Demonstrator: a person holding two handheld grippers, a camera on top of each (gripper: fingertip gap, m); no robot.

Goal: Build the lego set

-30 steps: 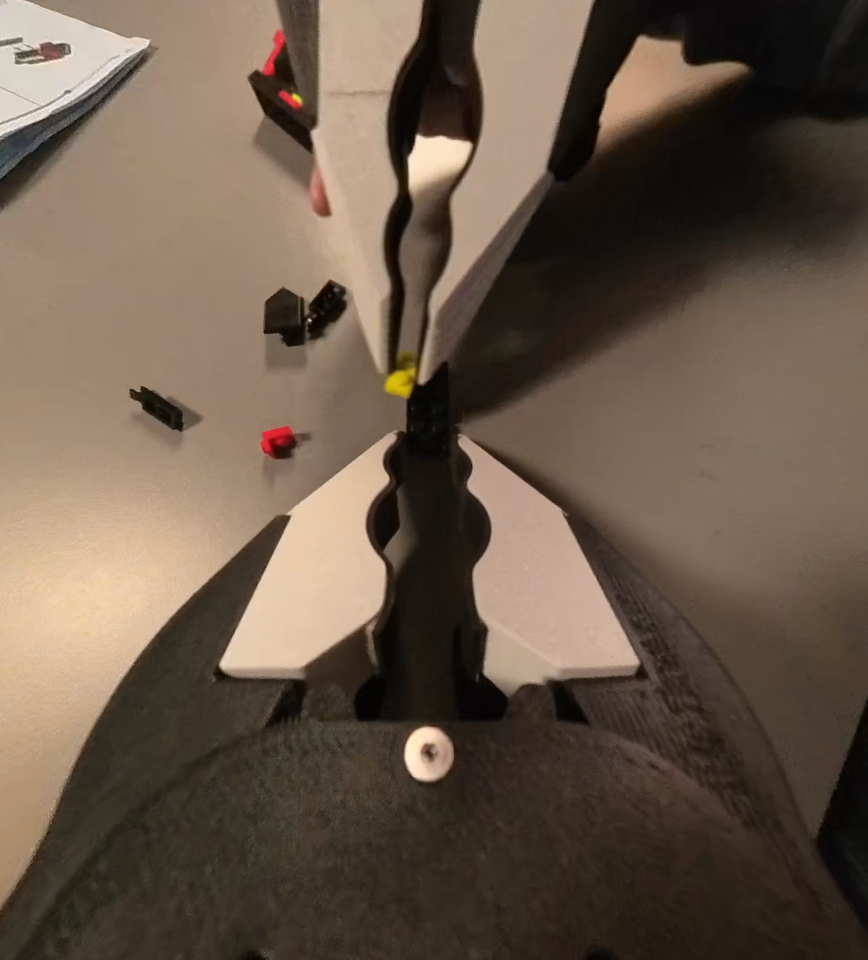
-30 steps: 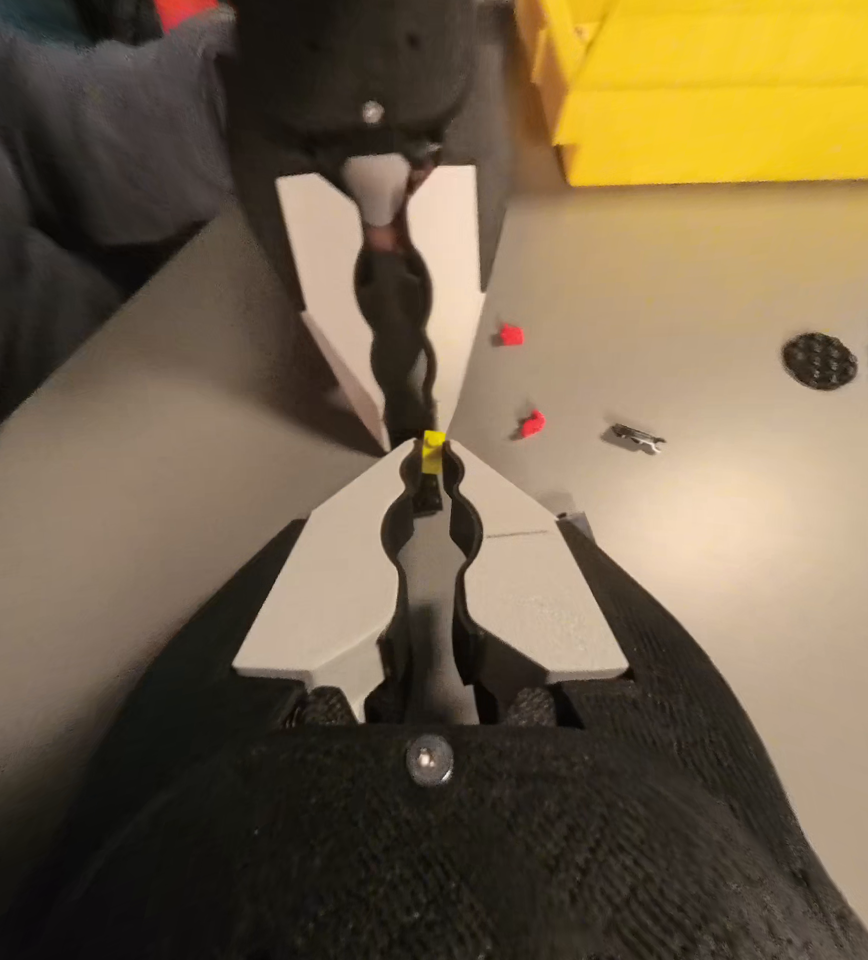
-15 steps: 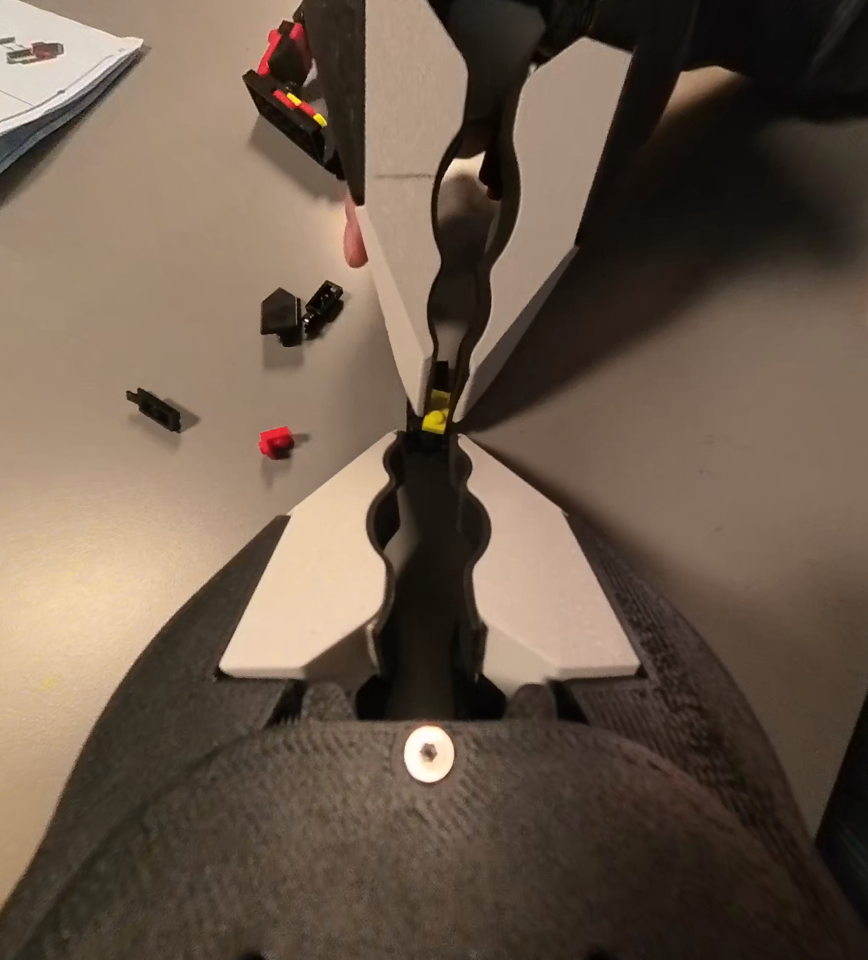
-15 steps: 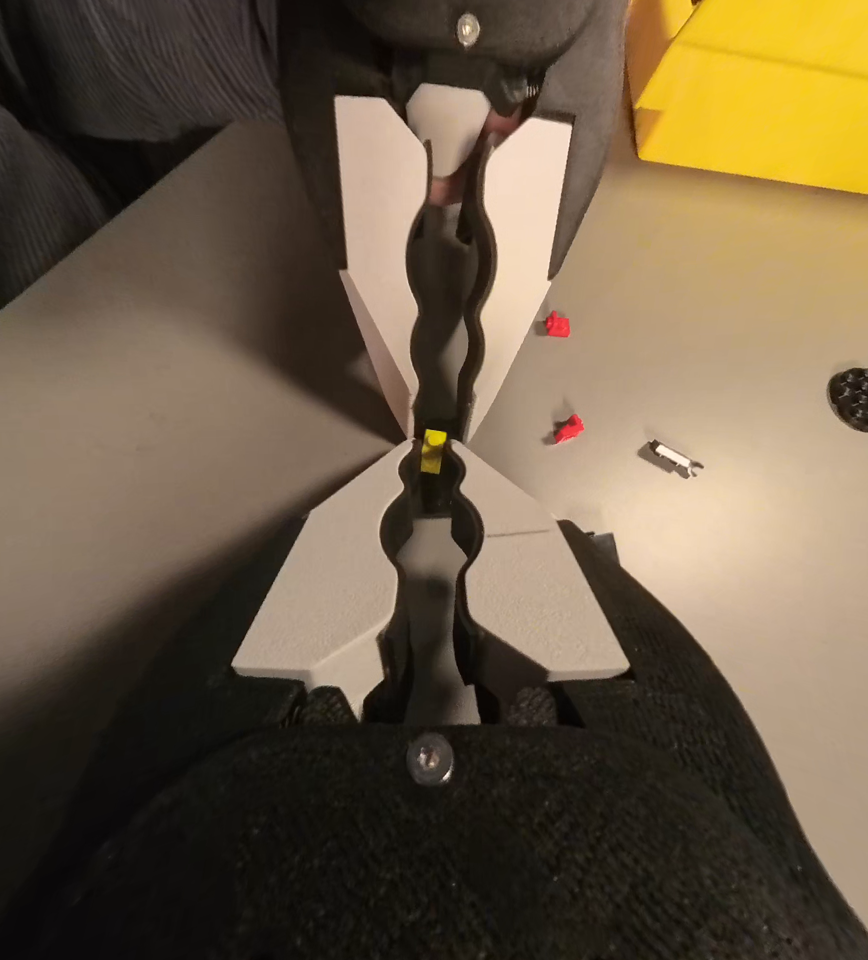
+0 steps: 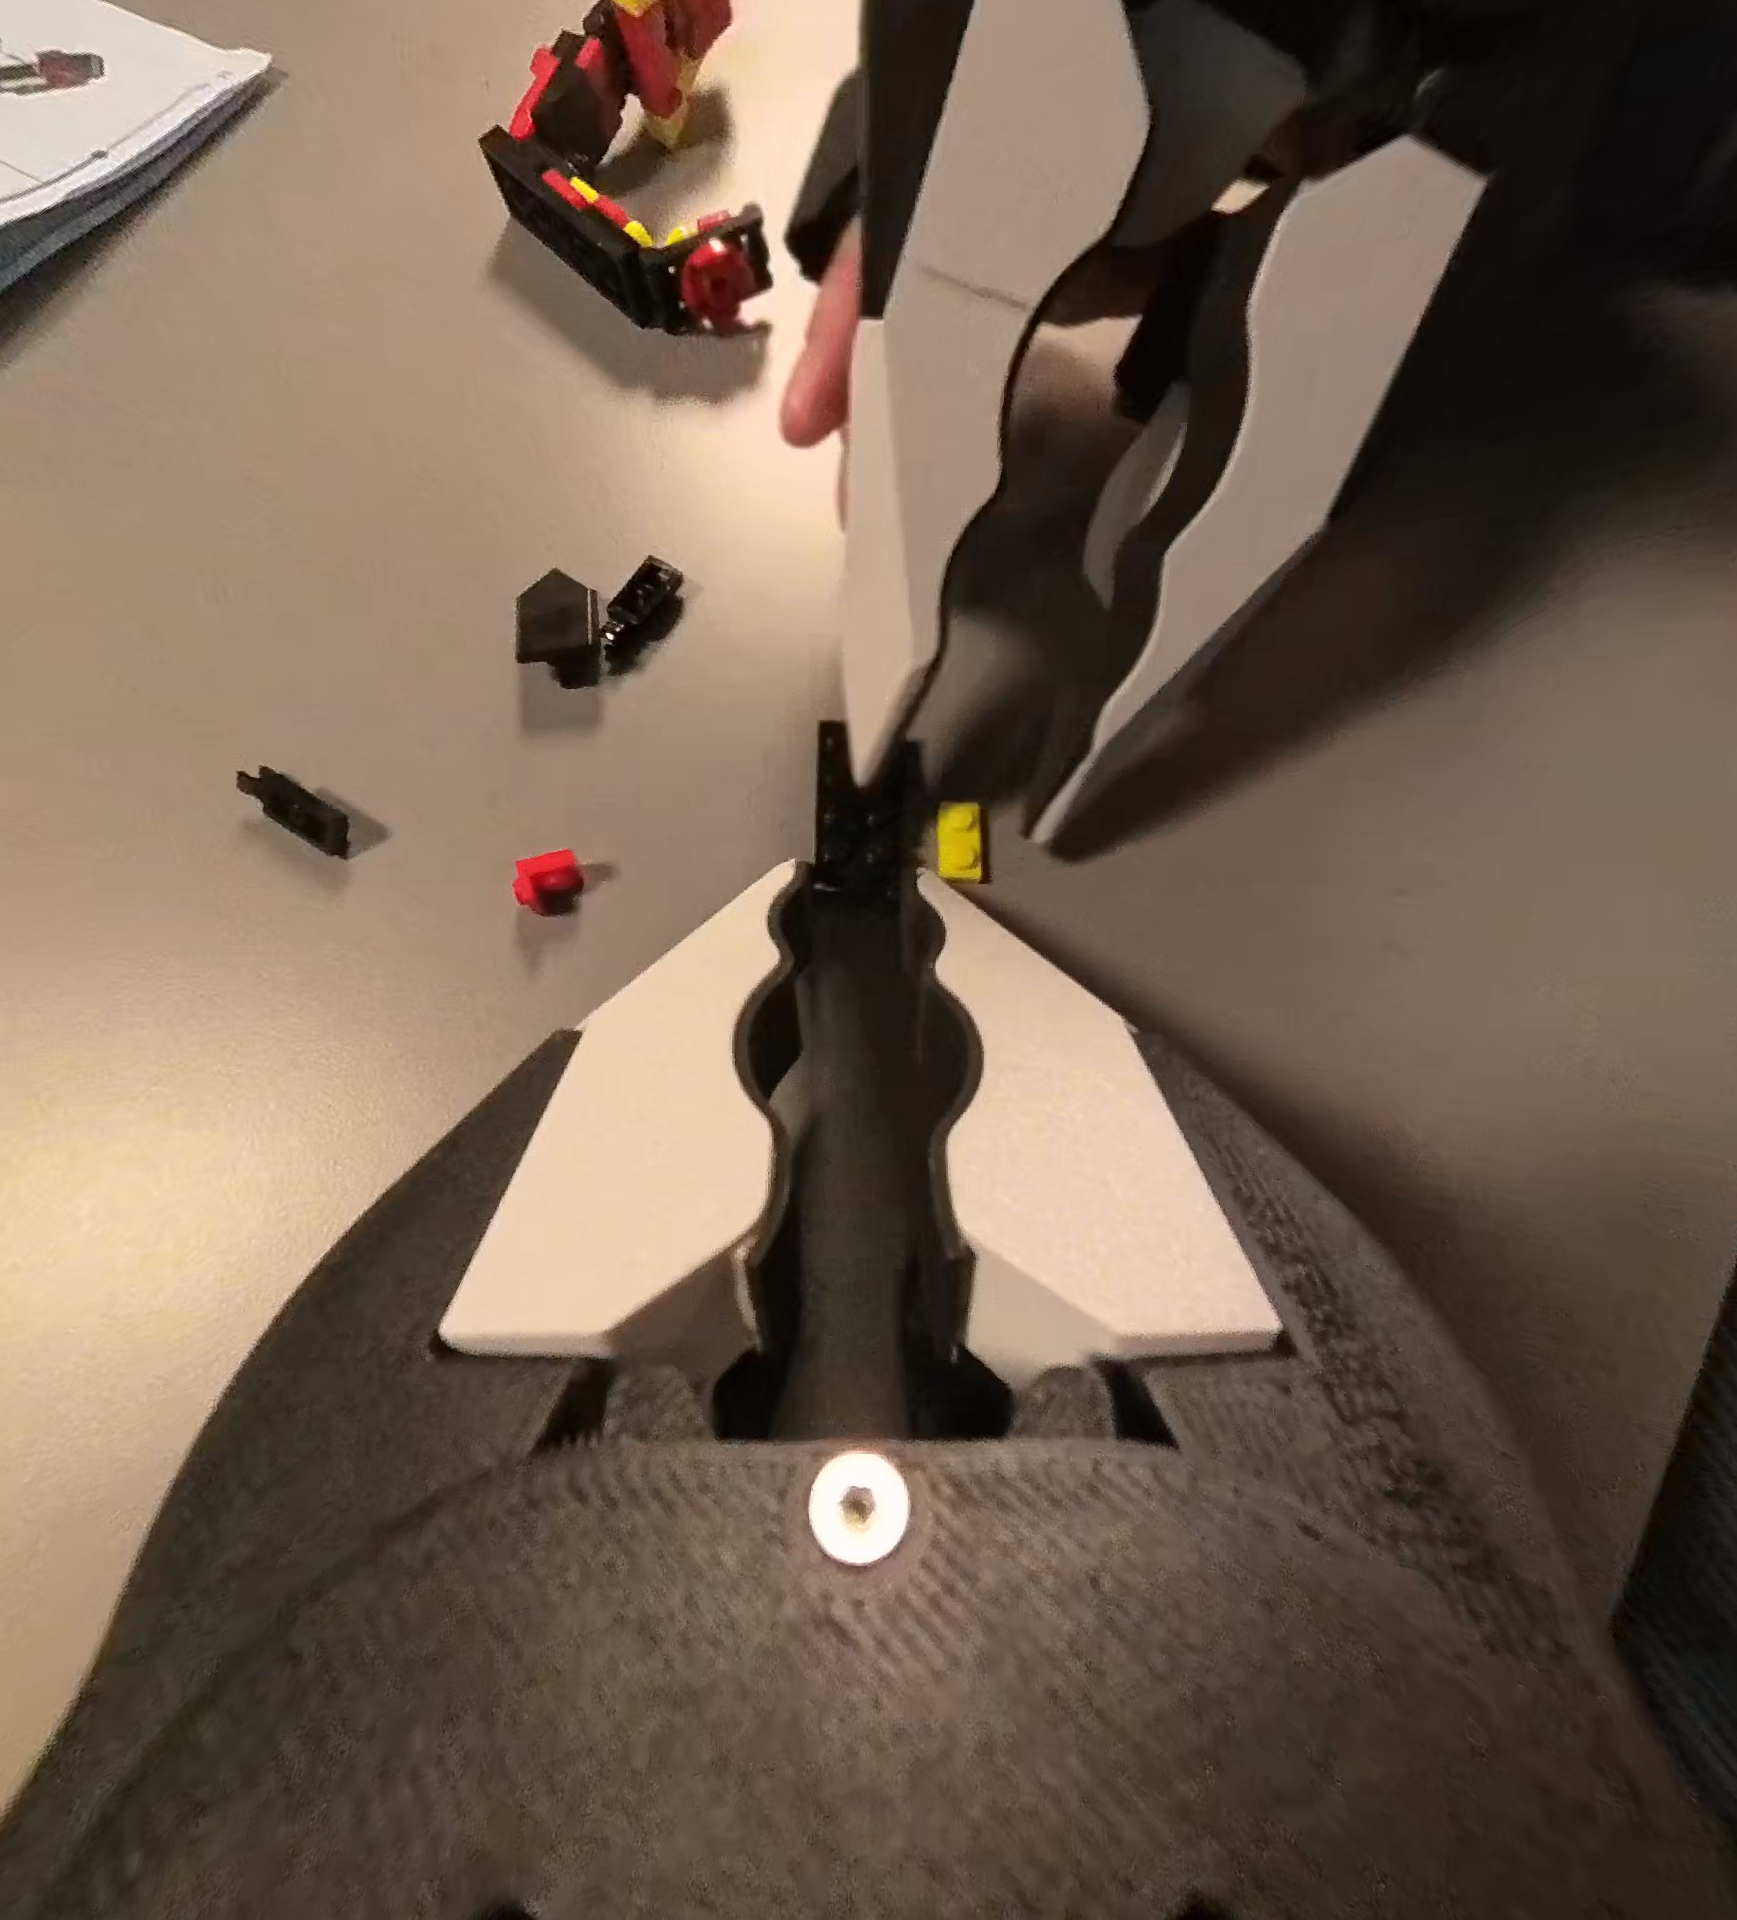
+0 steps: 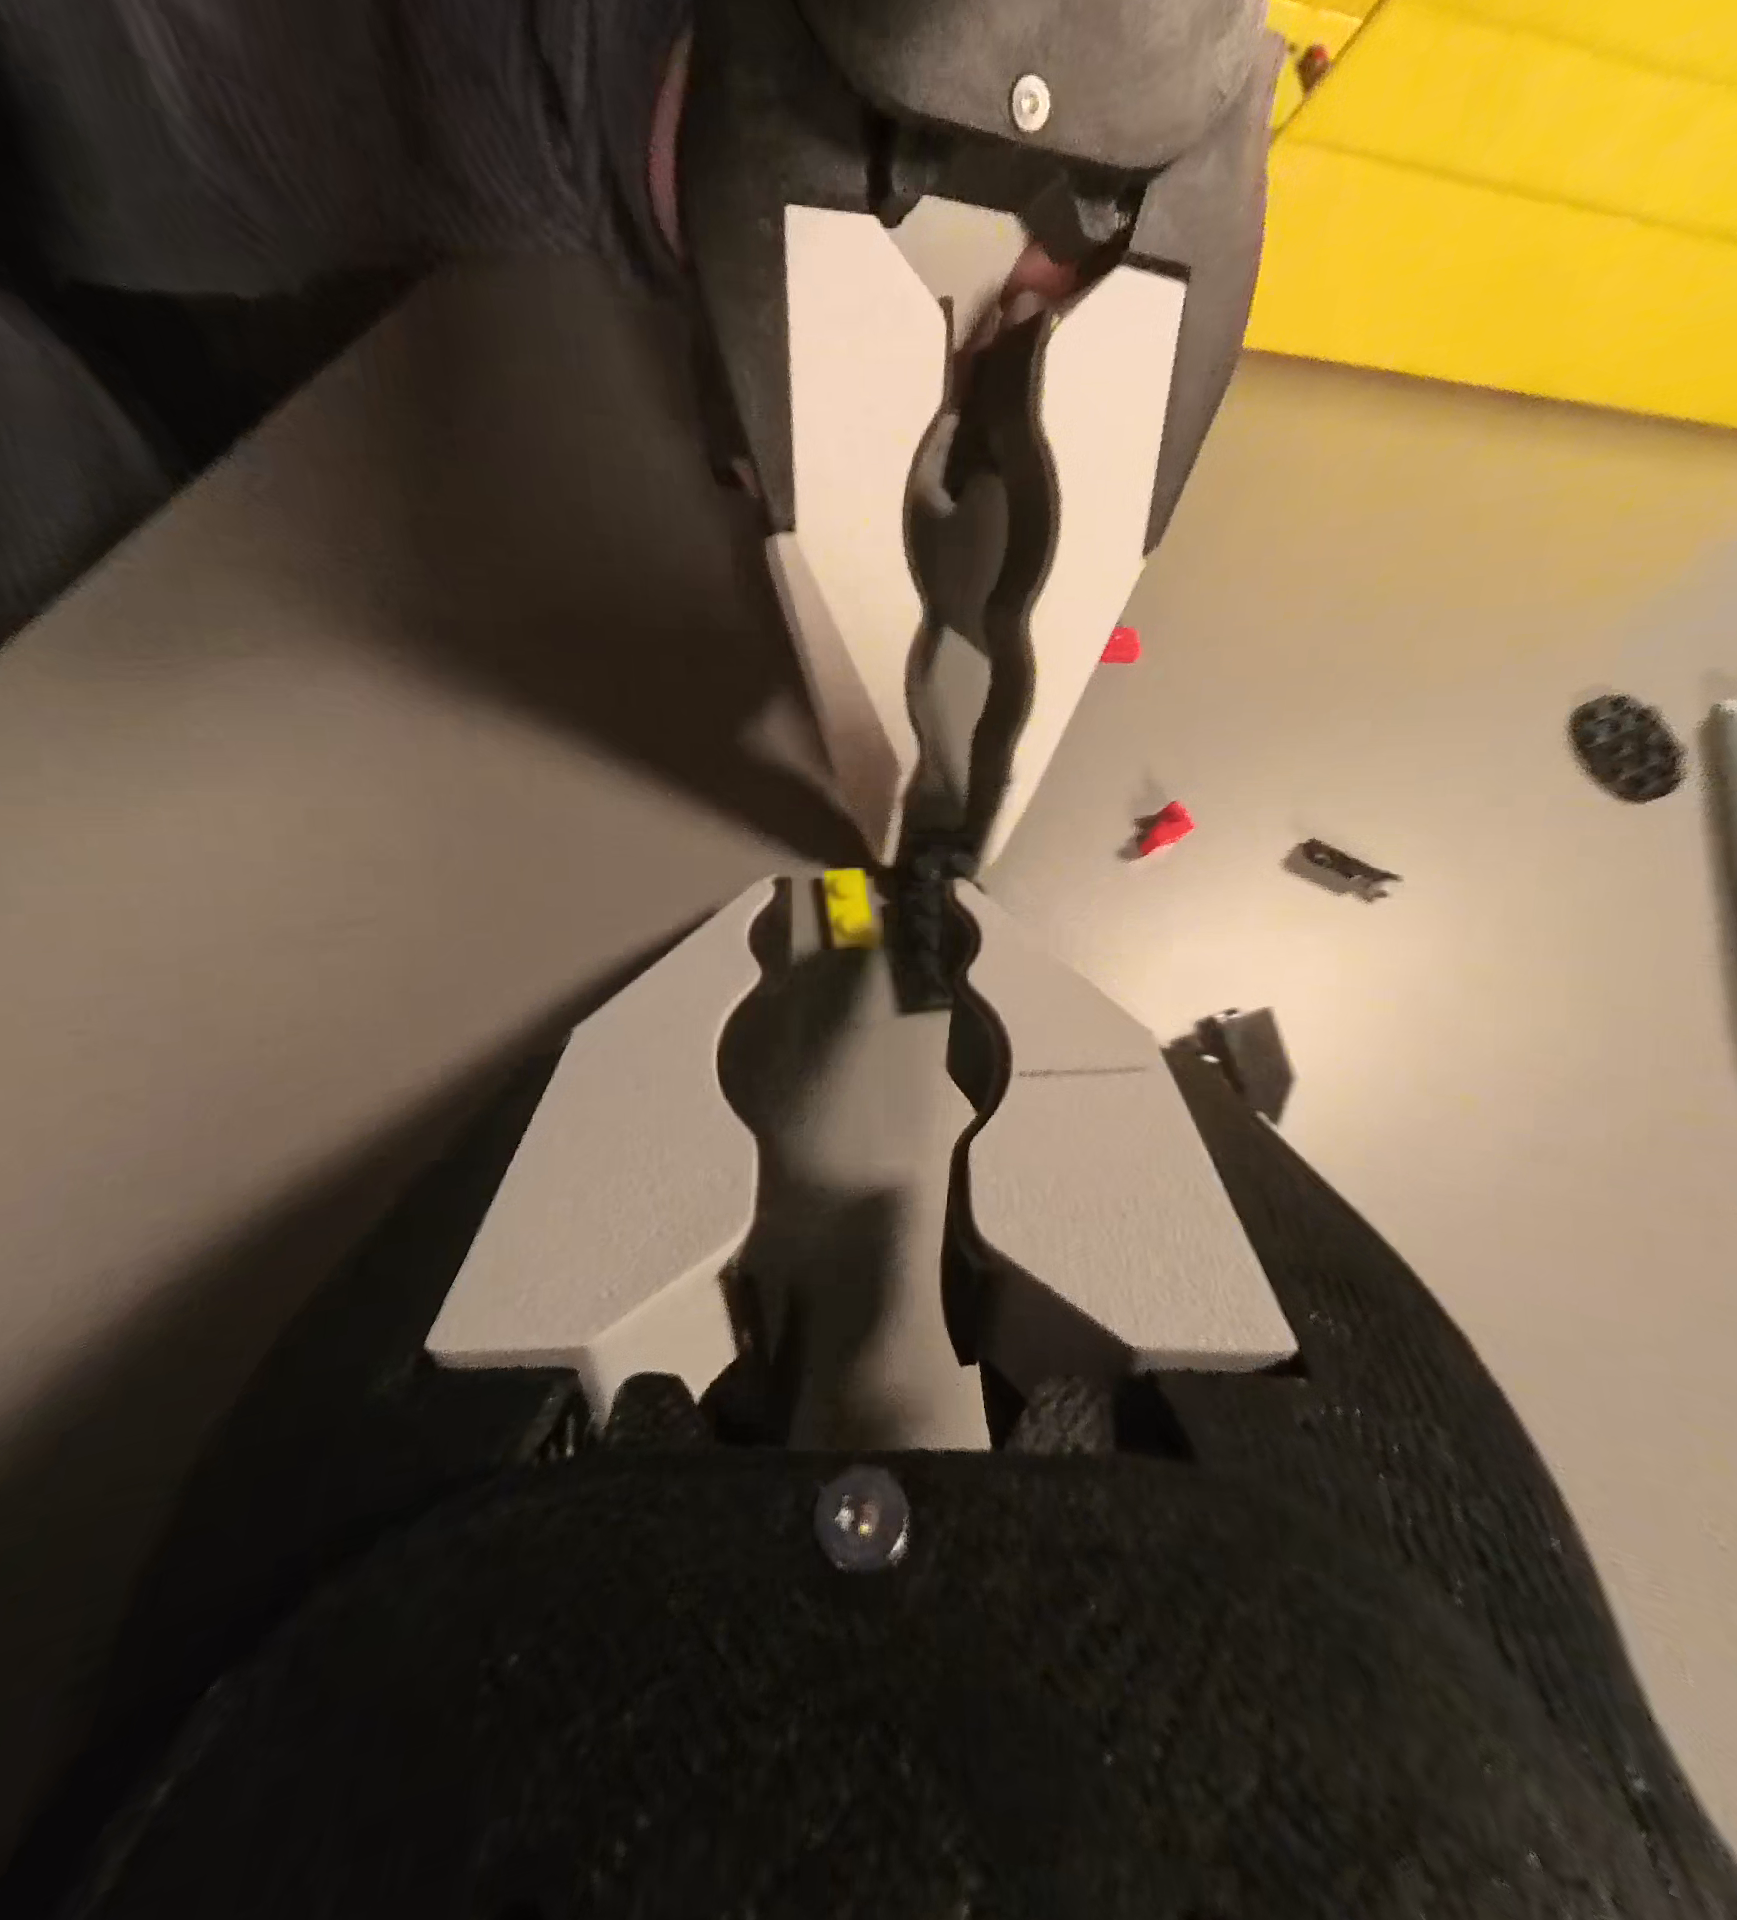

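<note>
Our left gripper point(image 5: 859, 883) pinches a black plate point(image 5: 848, 821) above the table point(image 5: 220, 1039); our right gripper point(image 6: 869, 894) is spread, a yellow brick point(image 6: 848, 906) against its left finger.

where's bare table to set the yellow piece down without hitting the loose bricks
Bare table lies right of the left tool and yellow piece, toward the near edge; also open left of the red brick and black clip piece. It is crowded further out, by the black slope pieces and partly built model.
</note>
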